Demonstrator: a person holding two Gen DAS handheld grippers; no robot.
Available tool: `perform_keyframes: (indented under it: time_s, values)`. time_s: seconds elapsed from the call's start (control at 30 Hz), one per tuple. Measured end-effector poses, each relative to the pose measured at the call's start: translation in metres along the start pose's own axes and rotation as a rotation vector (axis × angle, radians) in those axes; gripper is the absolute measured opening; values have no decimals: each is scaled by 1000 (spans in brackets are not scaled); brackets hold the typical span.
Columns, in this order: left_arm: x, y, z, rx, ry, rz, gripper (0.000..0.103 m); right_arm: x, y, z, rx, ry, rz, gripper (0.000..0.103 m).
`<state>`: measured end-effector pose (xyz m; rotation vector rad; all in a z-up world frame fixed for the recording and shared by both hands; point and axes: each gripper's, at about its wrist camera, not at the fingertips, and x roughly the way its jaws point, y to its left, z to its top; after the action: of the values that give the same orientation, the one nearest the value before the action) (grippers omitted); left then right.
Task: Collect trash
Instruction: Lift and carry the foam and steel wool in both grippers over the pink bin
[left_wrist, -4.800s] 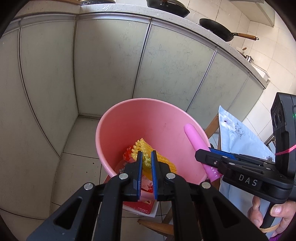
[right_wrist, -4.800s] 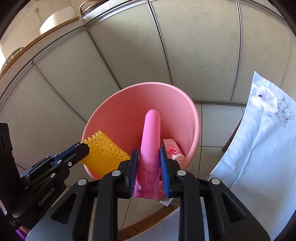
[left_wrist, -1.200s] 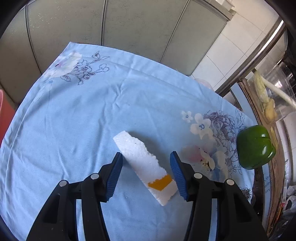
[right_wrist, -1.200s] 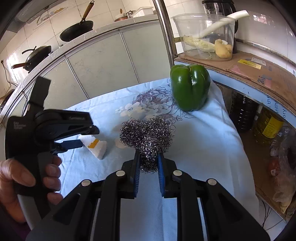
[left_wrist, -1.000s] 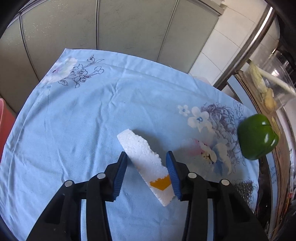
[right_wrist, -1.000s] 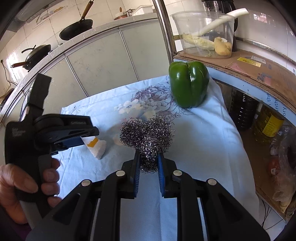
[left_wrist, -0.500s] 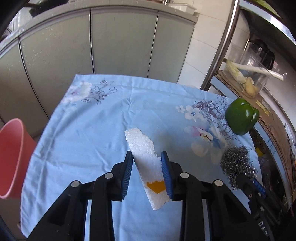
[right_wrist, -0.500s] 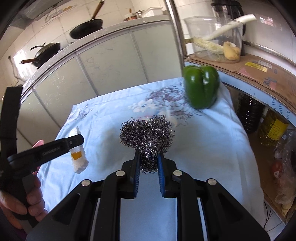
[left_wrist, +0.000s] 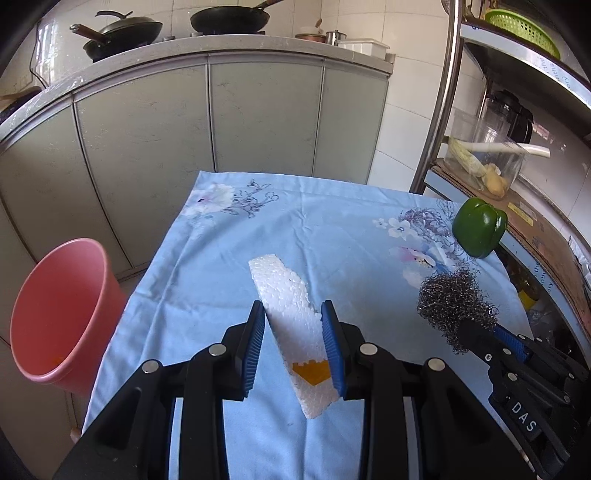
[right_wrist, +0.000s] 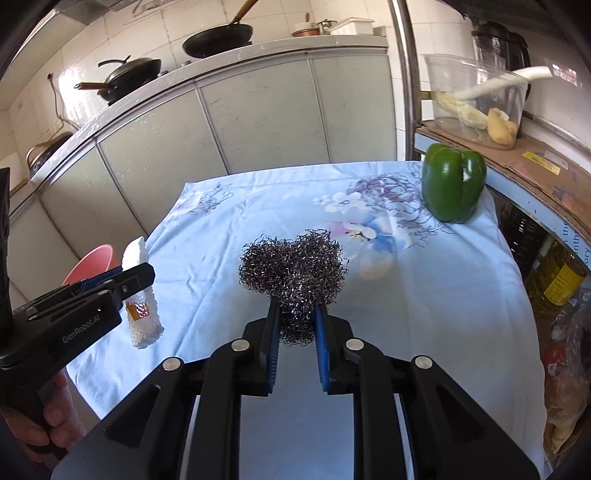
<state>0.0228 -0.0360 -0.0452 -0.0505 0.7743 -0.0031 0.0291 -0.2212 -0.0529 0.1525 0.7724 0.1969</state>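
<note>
A white foam piece (left_wrist: 284, 291) with an orange patch hangs above the blue flowered tablecloth (left_wrist: 332, 221), with my left gripper (left_wrist: 293, 310) shut on its sides. The right wrist view shows the same foam piece (right_wrist: 142, 321) clear of the cloth, sticking out above and below the left gripper (right_wrist: 142, 275). My right gripper (right_wrist: 295, 314) is shut on a steel wool scourer (right_wrist: 291, 266), which it holds over the table. The scourer (left_wrist: 454, 295) also shows at the right of the left wrist view. A pink bucket (left_wrist: 55, 310) stands on the floor left of the table.
A green bell pepper (right_wrist: 453, 182) stands on the cloth at the far right corner. Grey cabinets (left_wrist: 258, 110) with pans on top run behind the table. A metal rack (right_wrist: 517, 155) with a clear tub and bottles flanks the right edge. A hand (right_wrist: 48, 432) grips the left handle.
The left jaws closed on the foam piece and lifted it off the cloth, drawing back until the pink bucket came into view. The right gripper drew back a little, still holding the scourer.
</note>
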Motion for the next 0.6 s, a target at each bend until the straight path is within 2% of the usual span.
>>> perform_keyframes:
  time_s: [0.6]
  values:
    - [-41,52,-16,-69,-100,34,31,-3,65,-8,-142,5,54,18]
